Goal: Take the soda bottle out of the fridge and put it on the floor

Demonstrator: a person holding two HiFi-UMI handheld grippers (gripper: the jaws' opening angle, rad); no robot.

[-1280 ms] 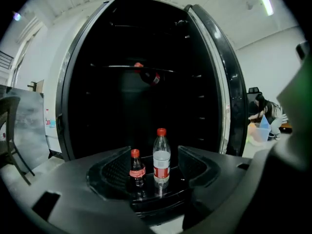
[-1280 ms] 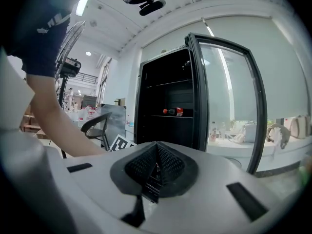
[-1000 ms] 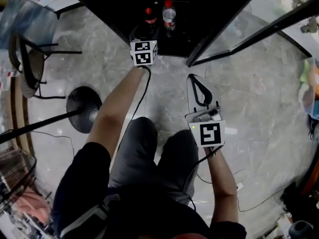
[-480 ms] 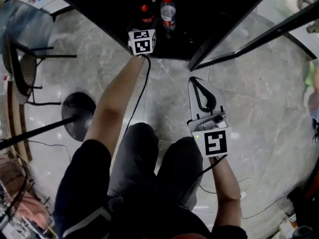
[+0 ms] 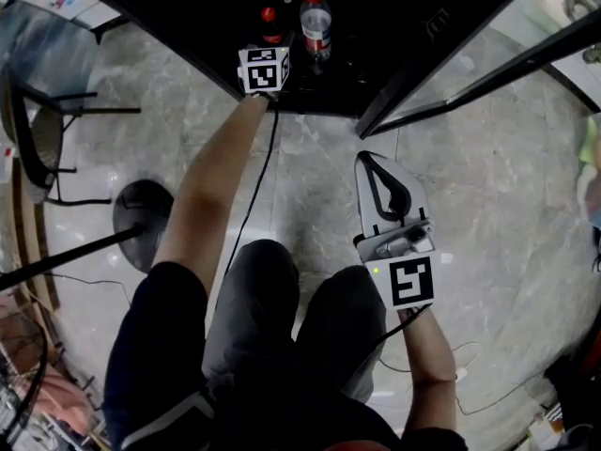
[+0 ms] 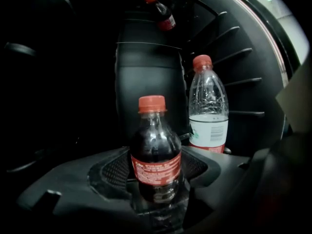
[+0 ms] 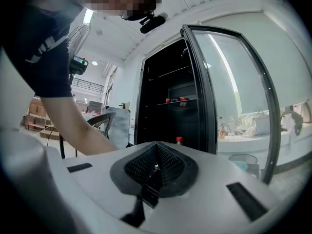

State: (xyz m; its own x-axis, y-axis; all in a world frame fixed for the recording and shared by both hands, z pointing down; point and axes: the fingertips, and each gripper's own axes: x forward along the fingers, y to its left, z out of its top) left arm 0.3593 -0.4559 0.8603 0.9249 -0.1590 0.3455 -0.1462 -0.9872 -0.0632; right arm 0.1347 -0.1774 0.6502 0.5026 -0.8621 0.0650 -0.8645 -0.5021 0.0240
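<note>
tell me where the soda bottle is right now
In the left gripper view the soda bottle stands between the jaws of the left gripper, inside the open fridge, with the clear water bottle just behind it to the right.

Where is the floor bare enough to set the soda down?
Bare floor between the fridge sill and the knees, and right of the right gripper below the glass door. Crowded left: chair, stand base.
</note>
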